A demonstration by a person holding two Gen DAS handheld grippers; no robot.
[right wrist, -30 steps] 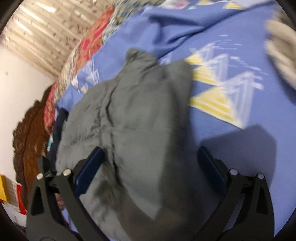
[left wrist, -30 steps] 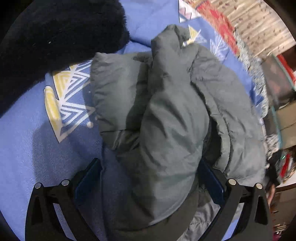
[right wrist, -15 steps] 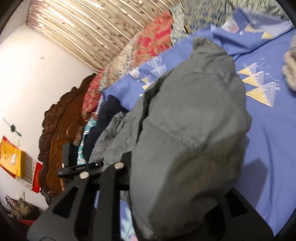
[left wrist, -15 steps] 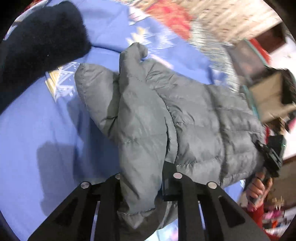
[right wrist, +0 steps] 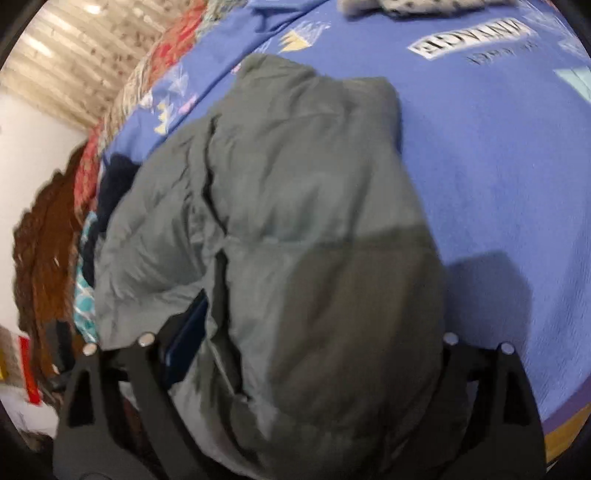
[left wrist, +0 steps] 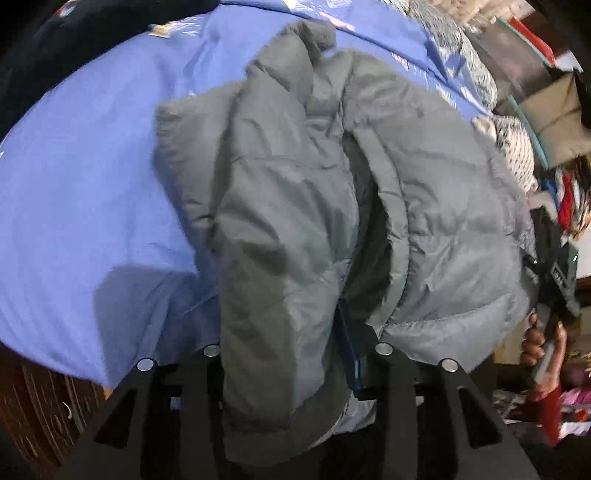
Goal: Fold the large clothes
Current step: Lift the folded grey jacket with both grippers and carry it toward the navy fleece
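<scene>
A grey puffer jacket (left wrist: 332, 206) lies bunched over the blue patterned bedsheet (left wrist: 92, 184). My left gripper (left wrist: 291, 354) is shut on a thick fold of the jacket that hangs down between its fingers. In the right wrist view the same jacket (right wrist: 295, 229) fills the middle, and my right gripper (right wrist: 303, 343) holds a bulky fold of it between widely spaced fingers. The right gripper also shows in the left wrist view (left wrist: 554, 280) at the jacket's far right edge.
The bedsheet (right wrist: 498, 184) stretches to the right with printed lettering. A dark navy garment (left wrist: 74, 44) lies at the left view's top left, and a speckled grey-white garment (right wrist: 413, 7) lies at the right view's top edge. A carved wooden headboard (right wrist: 44, 251) stands at left.
Both grippers closed on folds of the jacket and have pulled back toward the bed's near edge with it. The jacket now lies spread wider between them.
</scene>
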